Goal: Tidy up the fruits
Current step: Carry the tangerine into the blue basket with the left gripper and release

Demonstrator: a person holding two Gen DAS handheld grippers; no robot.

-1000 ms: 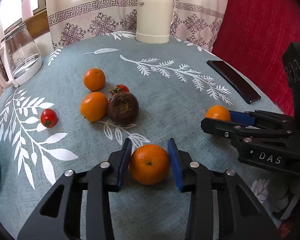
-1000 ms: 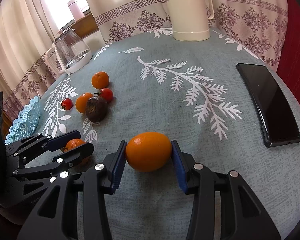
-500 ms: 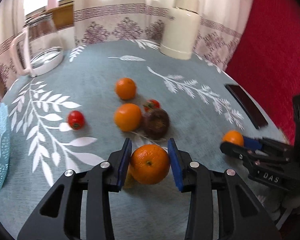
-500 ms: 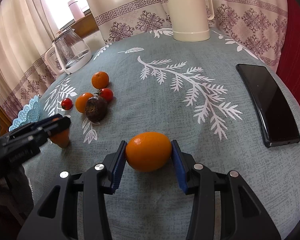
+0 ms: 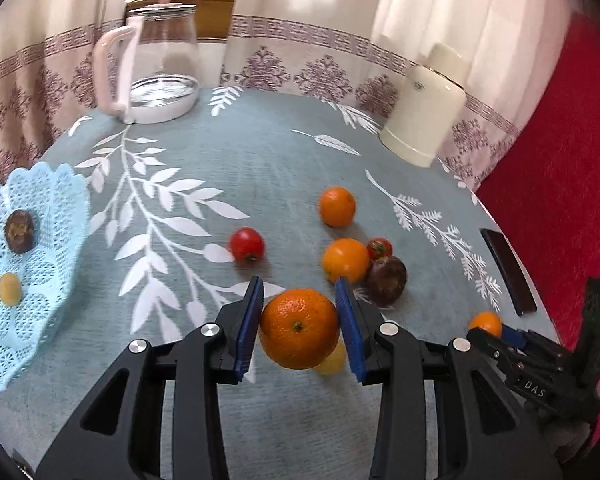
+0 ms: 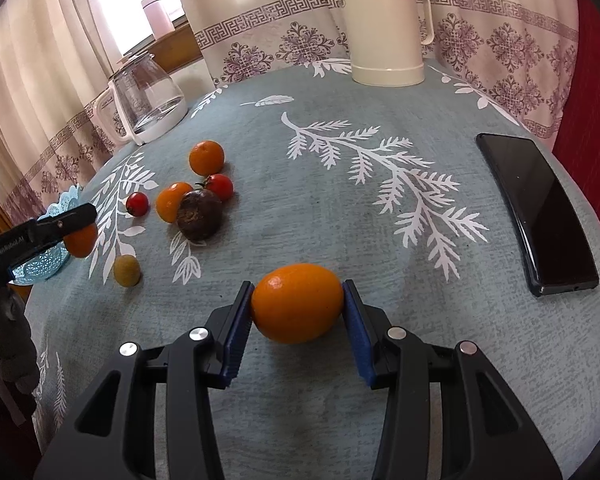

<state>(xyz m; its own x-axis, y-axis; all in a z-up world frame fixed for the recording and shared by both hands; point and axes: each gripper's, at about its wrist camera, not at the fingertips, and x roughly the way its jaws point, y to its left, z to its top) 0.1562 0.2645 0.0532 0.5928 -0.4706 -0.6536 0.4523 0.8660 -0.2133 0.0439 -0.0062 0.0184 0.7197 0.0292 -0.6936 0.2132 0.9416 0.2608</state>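
Observation:
My left gripper [image 5: 299,320] is shut on a round orange [image 5: 299,330] and holds it above the tablecloth. A small yellow fruit [image 5: 334,364] peeks out below it. At the left edge a blue lace basket [image 5: 56,196] holds a dark fruit [image 5: 20,231] and a small yellow one [image 5: 9,289]. Two oranges [image 5: 337,206], two tomatoes [image 5: 247,244] and a dark round fruit [image 5: 386,280] lie mid-table. My right gripper [image 6: 298,312] is shut on an oval orange [image 6: 298,302] low over the cloth. In its view the left gripper [image 6: 74,226] hangs beside the basket [image 6: 46,266].
A glass kettle [image 5: 156,68] stands at the back left and a cream thermos jug [image 5: 432,120] at the back right. A black phone [image 6: 540,212] lies near the right table edge, with a red surface [image 5: 560,160] beyond. Curtains hang behind the table.
My left gripper has lifted its orange and swung left, bringing the blue basket into view and uncovering a small yellow fruit below. The right gripper and its orange have not moved.

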